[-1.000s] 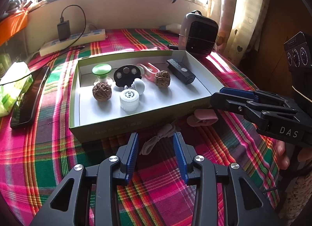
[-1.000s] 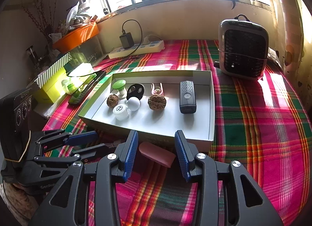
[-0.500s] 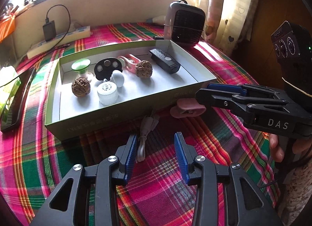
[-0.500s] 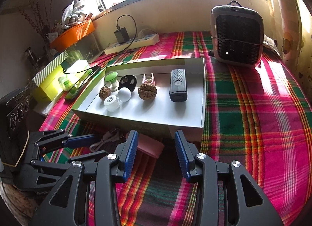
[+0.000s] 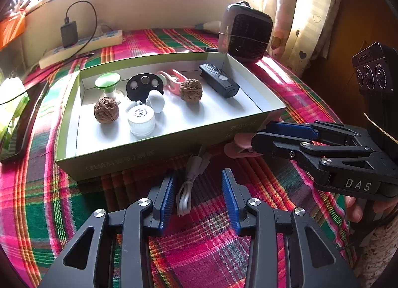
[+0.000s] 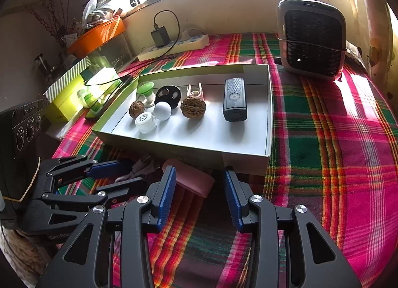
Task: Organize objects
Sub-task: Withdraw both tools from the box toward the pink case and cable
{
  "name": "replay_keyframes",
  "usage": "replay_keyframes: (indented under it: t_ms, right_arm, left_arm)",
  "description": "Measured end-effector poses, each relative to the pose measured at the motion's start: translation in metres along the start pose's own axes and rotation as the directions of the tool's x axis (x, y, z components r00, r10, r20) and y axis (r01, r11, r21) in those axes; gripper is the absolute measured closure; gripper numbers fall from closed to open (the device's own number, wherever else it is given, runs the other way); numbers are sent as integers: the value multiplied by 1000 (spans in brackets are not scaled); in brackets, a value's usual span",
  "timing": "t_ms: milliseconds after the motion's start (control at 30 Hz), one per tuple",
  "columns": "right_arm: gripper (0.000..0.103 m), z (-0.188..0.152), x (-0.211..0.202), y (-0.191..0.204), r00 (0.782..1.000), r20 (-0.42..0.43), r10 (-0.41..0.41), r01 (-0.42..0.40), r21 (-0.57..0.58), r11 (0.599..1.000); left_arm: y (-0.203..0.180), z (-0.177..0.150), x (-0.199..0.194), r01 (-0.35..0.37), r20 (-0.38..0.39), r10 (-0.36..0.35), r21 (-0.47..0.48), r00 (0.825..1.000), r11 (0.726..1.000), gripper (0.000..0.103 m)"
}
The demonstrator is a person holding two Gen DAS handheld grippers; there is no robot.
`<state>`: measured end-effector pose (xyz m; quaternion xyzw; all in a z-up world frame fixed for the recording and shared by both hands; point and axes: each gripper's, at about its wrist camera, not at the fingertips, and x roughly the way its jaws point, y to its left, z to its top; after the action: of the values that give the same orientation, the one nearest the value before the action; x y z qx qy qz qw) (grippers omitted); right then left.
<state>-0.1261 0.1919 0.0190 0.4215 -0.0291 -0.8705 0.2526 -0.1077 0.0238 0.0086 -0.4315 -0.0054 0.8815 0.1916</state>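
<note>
A shallow green box point(image 5: 159, 148) point(image 6: 248, 161) on the plaid cloth holds two walnuts point(image 5: 106, 113) point(image 5: 191, 89), a white cap point(image 5: 141, 119), a green-topped piece point(image 5: 107, 81), a black disc point(image 5: 145, 84), a pink clip point(image 5: 170, 77) and a black remote point(image 5: 219, 83). A coiled white cable point(image 5: 190, 183) lies in front of the box, between my open left gripper's point(image 5: 197, 193) fingers. A pink case point(image 6: 190, 178) point(image 5: 238, 146) lies beside it, just ahead of my open right gripper point(image 6: 200, 189), whose fingers point(image 5: 293, 130) reach around it in the left wrist view.
A small dark heater point(image 6: 311, 39) stands at the back right. A power strip with charger point(image 6: 174, 44) lies along the wall. A phone point(image 5: 22, 121) and green boxes point(image 6: 74, 89) sit left of the box. A curtain point(image 5: 298, 14) hangs at the right.
Both grippers moved closer to the box front. The cable now lies between the left fingers and the pink case sits nearer the right fingers.
</note>
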Motion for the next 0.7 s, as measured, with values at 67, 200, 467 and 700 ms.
replay_keyframes:
  t_ms: [67, 200, 467, 700]
  right_arm:
    - [62, 0, 0, 1, 1000, -2, -3, 3, -3, 1000]
    - [62, 0, 1, 2, 1000, -5, -4, 3, -8, 1000]
    - [62, 2, 3, 3, 1000, -5, -17, 17, -14, 1000]
    - [62, 1, 8, 11, 999, -37, 0, -1, -42, 999]
  left_arm:
    - [0, 0, 0, -3, 1, 3, -1, 1000, 1000, 71]
    - [2, 0, -1, -9, 2, 9, -5, 1000, 1000, 74]
    - [5, -1, -2, -29, 2, 29, -10, 1000, 1000, 82]
    - [11, -4, -6, -46, 4, 46, -27, 999, 999, 88]
